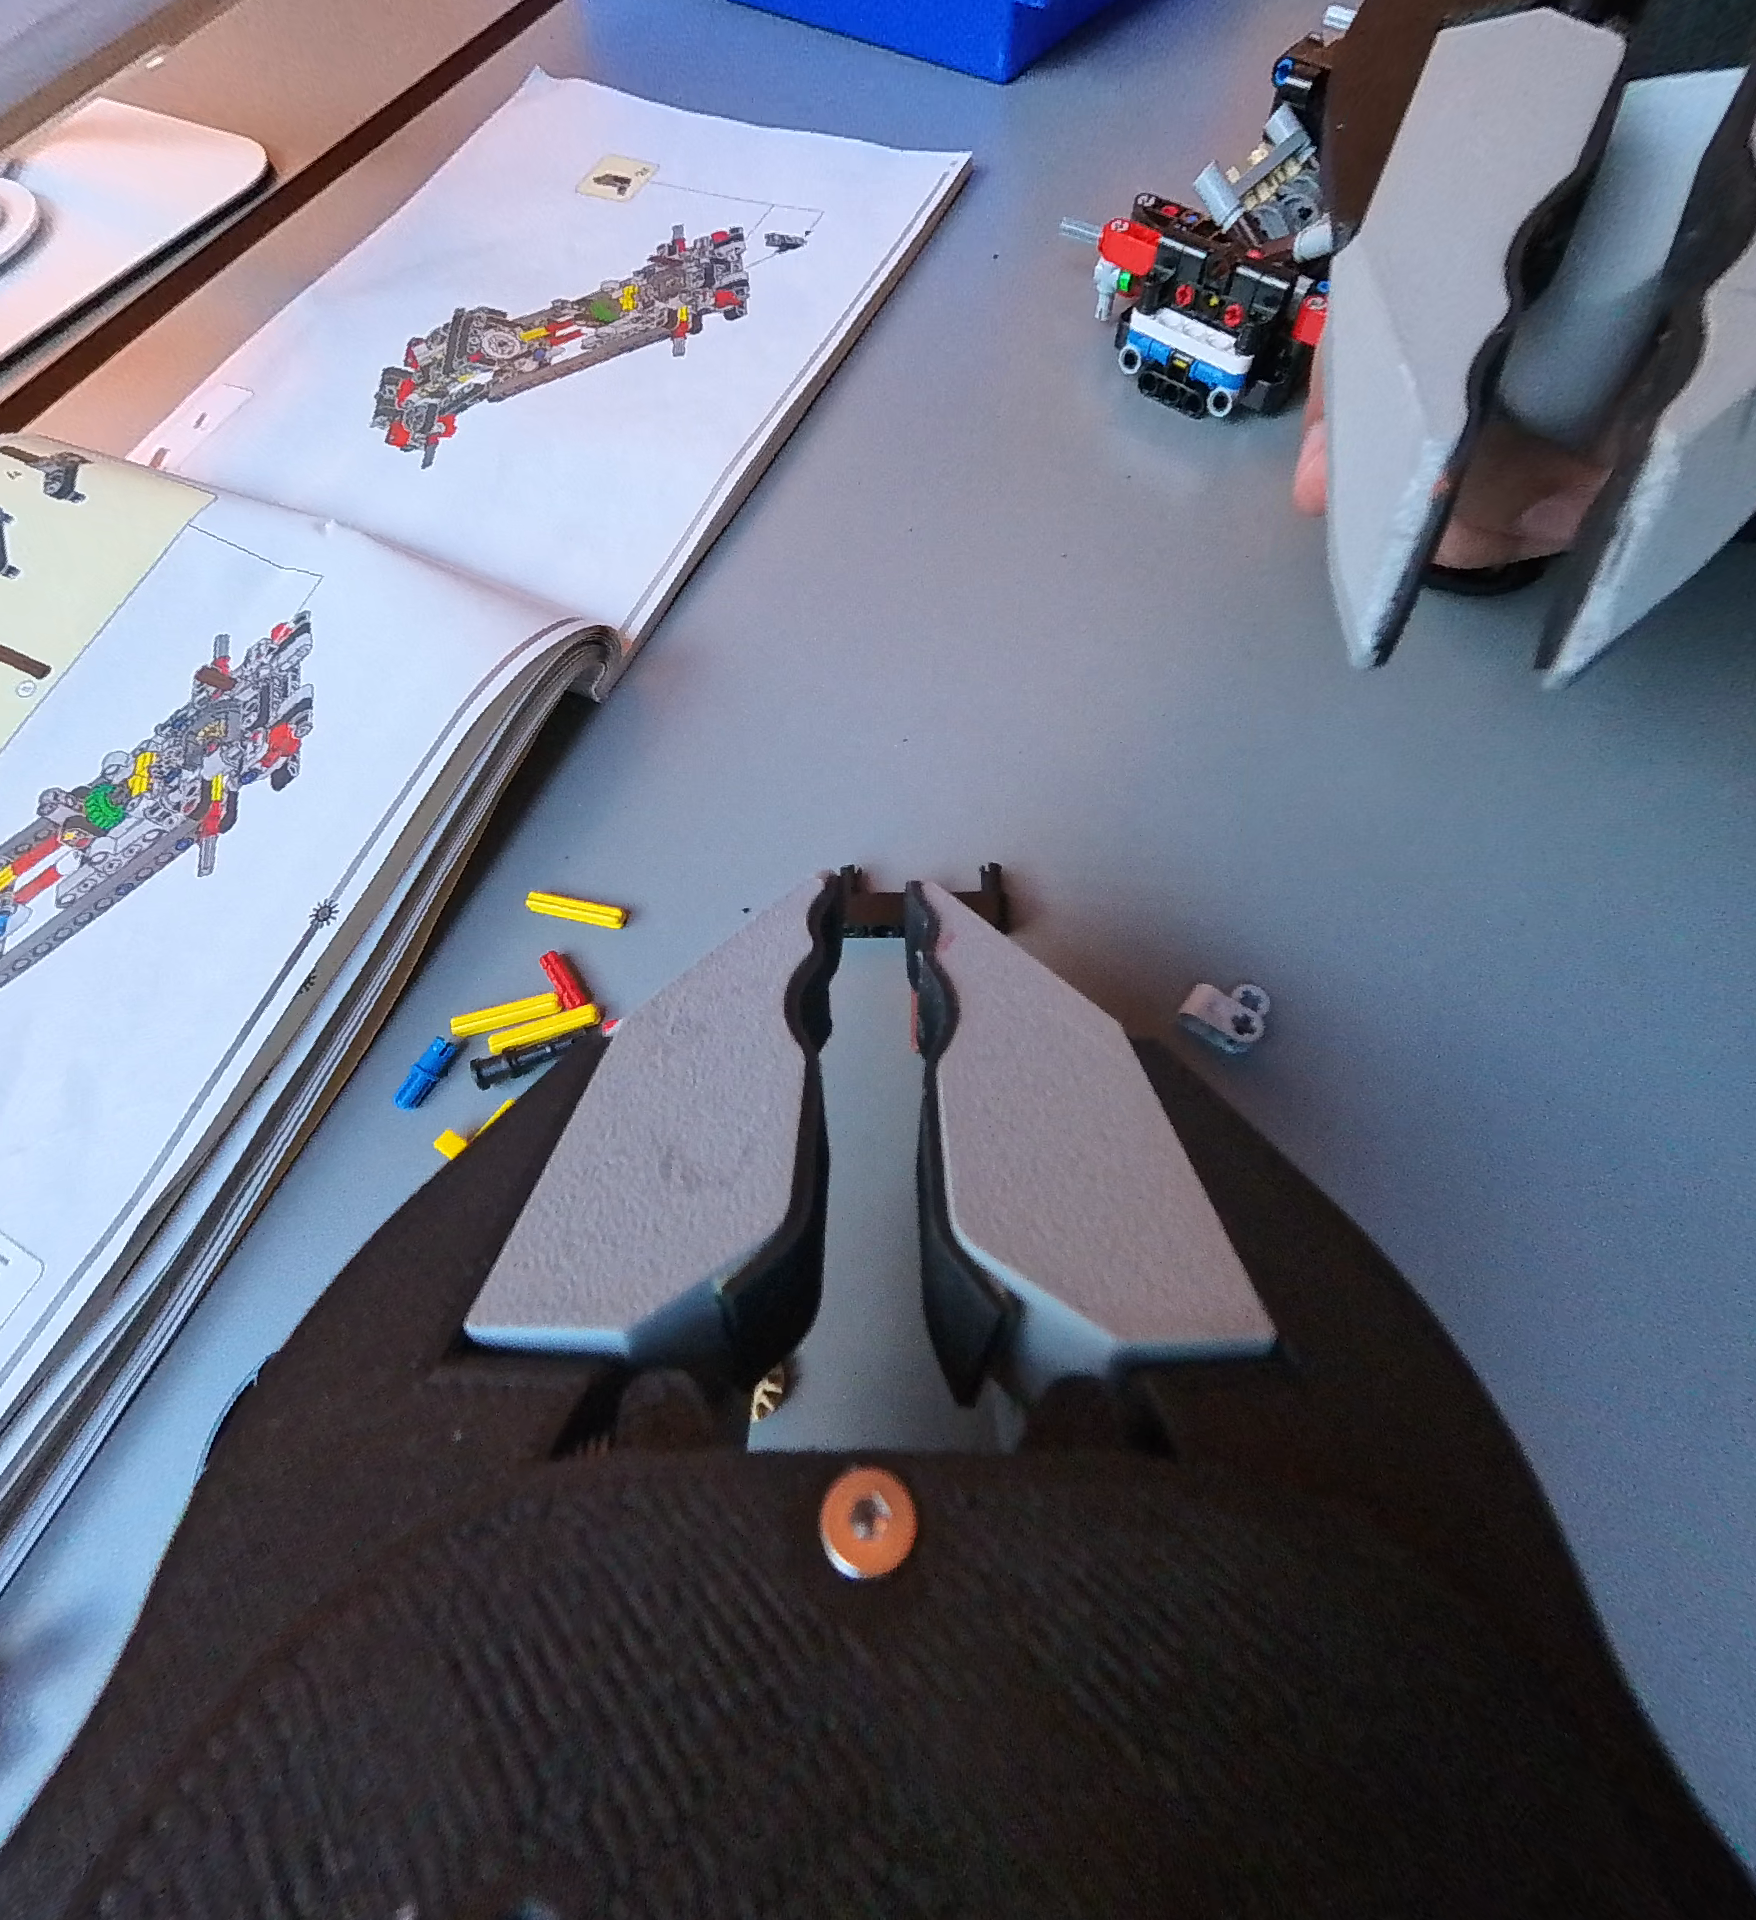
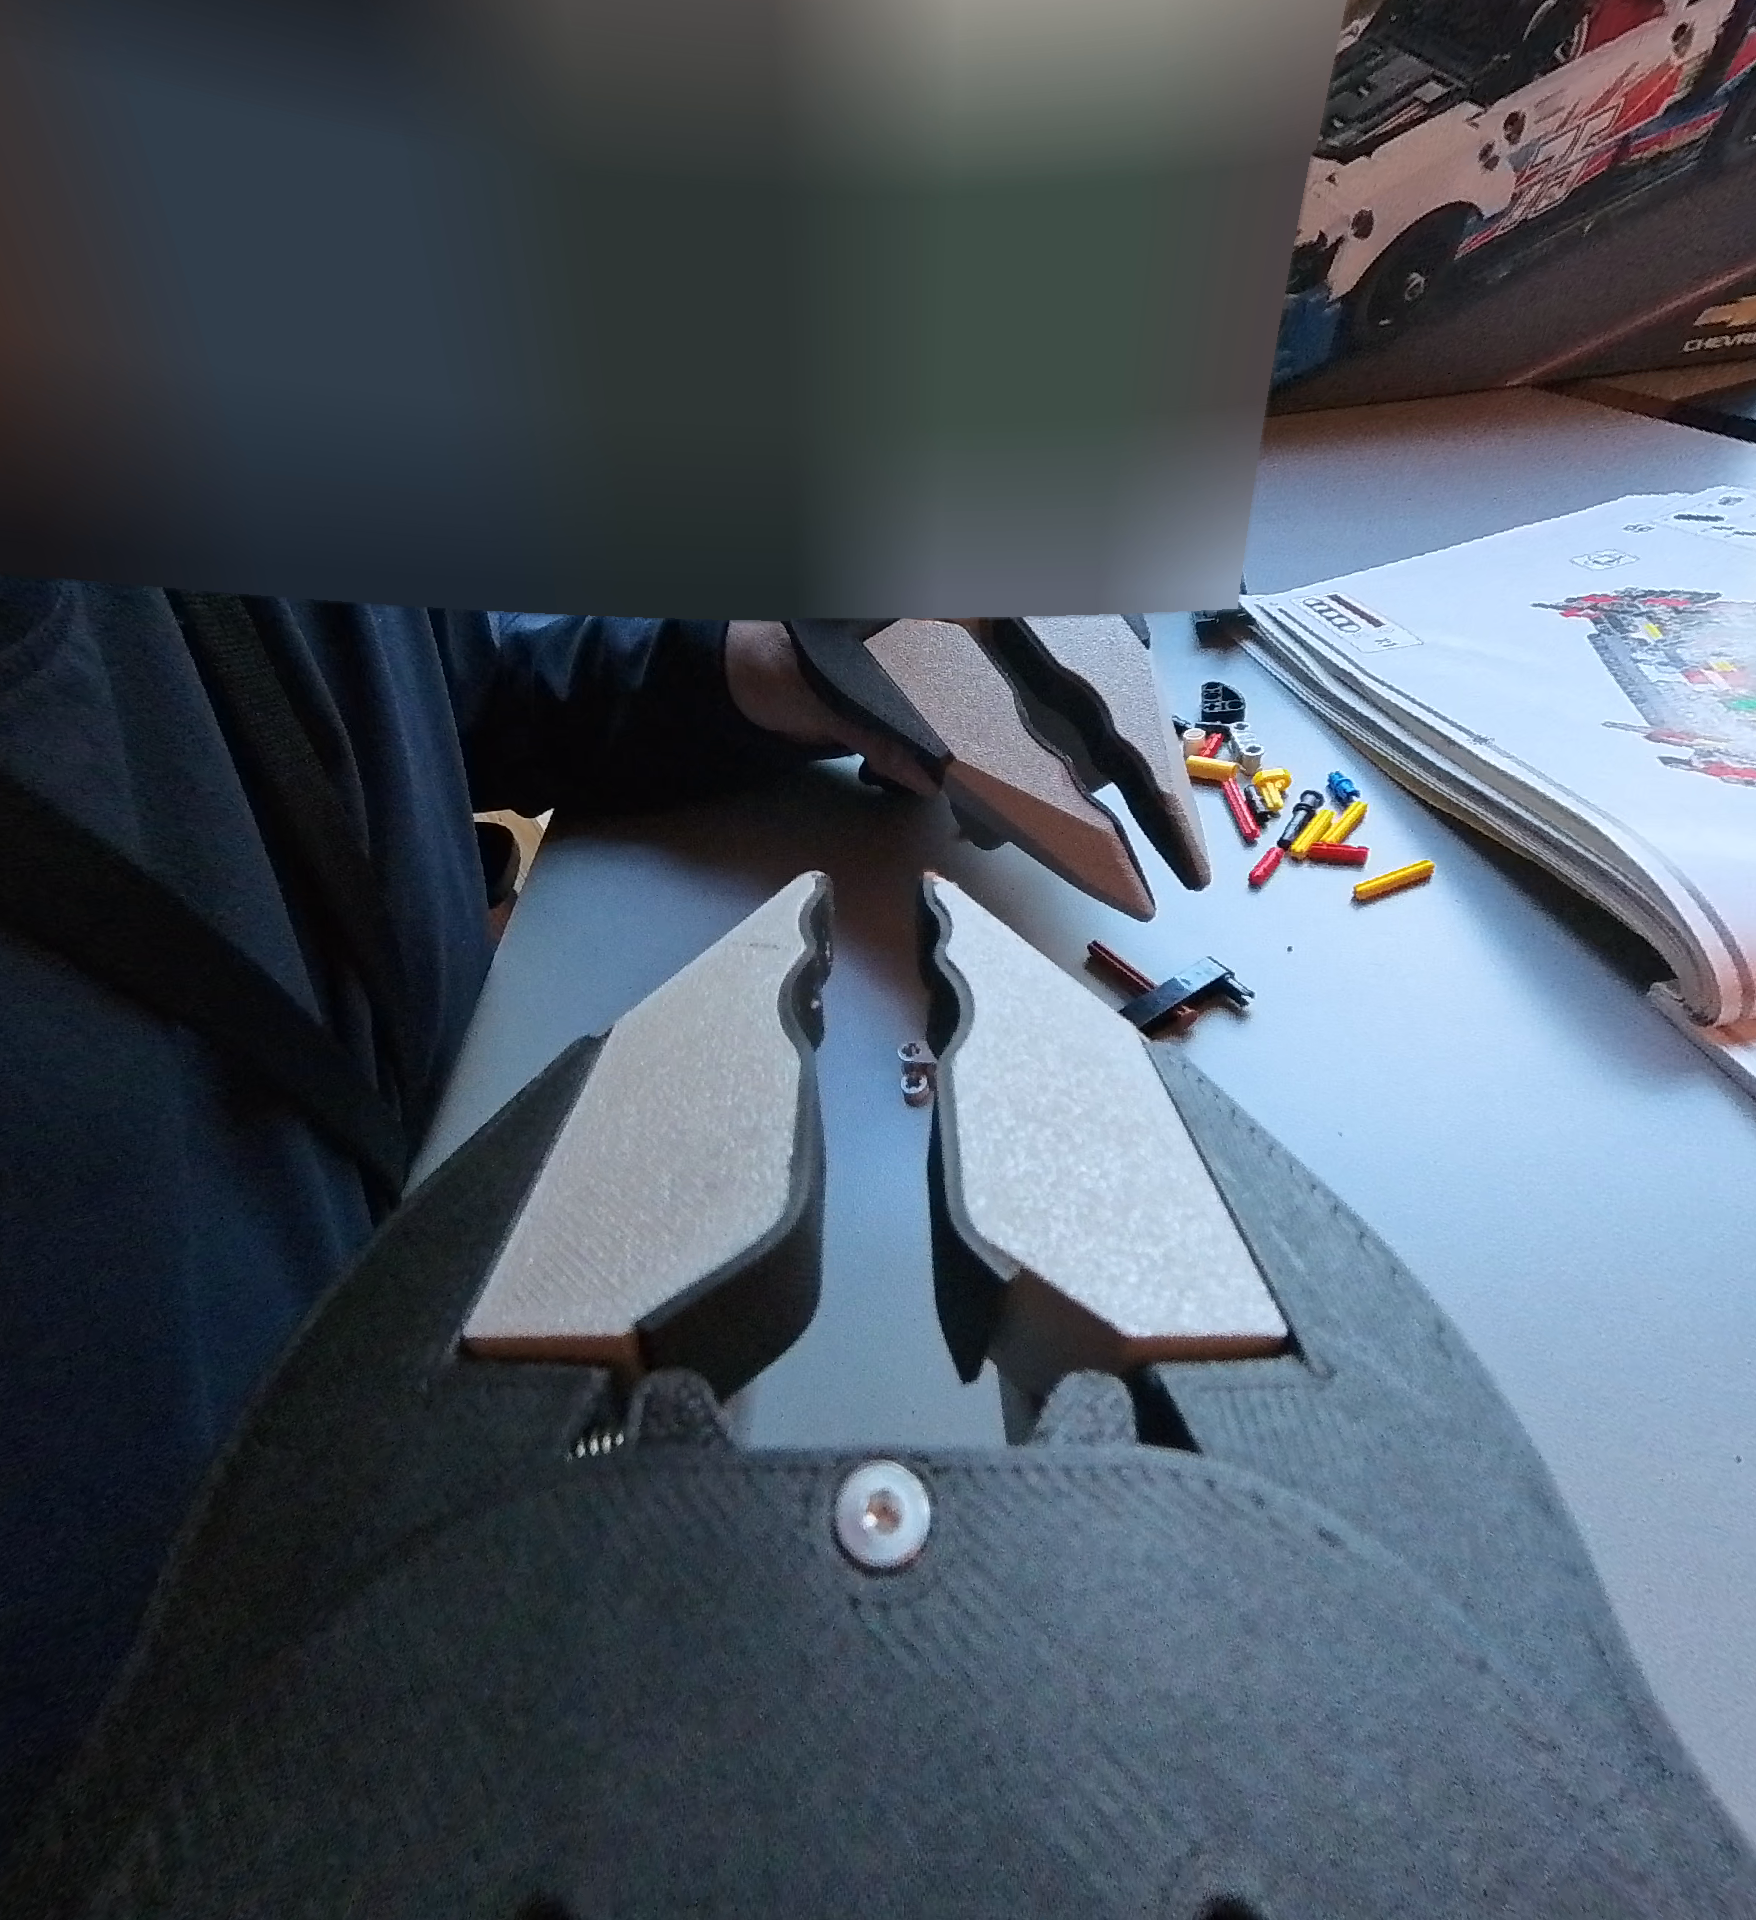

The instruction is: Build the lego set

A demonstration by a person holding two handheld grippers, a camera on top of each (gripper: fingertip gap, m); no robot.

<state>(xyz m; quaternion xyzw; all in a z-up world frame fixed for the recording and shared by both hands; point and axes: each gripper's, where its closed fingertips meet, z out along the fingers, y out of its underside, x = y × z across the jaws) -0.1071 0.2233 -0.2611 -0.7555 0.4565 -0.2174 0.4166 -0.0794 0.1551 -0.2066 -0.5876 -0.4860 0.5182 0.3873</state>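
Grey table (image 1: 1061, 675): L gripper (image 1: 874, 894) & R gripper (image 2: 874, 888) both apart, holding nothing

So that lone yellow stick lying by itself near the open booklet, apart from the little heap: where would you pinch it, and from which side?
Probably at the middle of the yellow stick, coming straight down from above with the fingers across its narrow width. It lies flat on the grey table with bare surface on every side, clear of the heap of pins, so the long sides look free.

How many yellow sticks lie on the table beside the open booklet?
4 in the left wrist view: one alone, two side by side, one partly hidden by the left hand-held gripper. More may be hidden.
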